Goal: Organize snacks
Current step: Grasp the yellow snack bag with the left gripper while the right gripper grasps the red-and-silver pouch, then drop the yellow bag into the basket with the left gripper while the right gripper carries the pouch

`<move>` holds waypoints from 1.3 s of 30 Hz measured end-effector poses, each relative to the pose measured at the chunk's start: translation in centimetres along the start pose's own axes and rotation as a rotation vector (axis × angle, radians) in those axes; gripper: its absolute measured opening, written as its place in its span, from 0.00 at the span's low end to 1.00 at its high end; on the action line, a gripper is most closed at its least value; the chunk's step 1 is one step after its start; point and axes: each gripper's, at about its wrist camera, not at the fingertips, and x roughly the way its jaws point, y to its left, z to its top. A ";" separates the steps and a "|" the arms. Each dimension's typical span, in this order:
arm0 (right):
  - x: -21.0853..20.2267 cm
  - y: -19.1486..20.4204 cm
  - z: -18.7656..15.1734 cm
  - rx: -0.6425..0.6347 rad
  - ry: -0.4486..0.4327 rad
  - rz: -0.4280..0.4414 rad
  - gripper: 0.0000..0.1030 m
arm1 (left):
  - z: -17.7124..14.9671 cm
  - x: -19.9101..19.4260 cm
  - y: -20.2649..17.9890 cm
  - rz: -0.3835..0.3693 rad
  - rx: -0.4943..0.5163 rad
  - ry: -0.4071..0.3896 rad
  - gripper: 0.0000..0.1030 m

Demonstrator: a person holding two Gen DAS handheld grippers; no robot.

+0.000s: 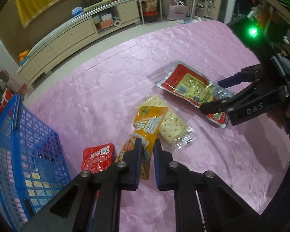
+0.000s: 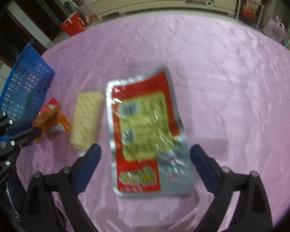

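The left claw (image 1: 147,145) is clamped on a long orange foil snack packet (image 1: 147,127), lifting it just above a clear-wrapped cracker pack (image 1: 172,123). The right claw (image 2: 145,152) stands wide over a flat red-and-silver snack pouch (image 2: 143,135), seemingly untouched, on the pink quilted bed (image 1: 106,81). A blue plastic mesh basket (image 1: 15,147) sits beside a small red sachet (image 1: 98,157).

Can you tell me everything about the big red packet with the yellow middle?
The big red packet is a flat, shiny foil-and-plastic pouch: silvery sealed edges, red border, a yellow panel with barcodes and small print, and yellow-green lettering at its near end. It looks sealed and a bit crinkled. It lies flat on the pink cloth, apart from the cracker pack beside it. The right claw is wide open around its near end, one finger on each side; whether the fingers touch it is hard to tell.
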 end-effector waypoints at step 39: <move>-9.0 9.8 -2.4 -0.266 -0.186 -0.169 0.02 | -0.9 -7.4 1.3 -0.059 -0.118 -0.162 0.00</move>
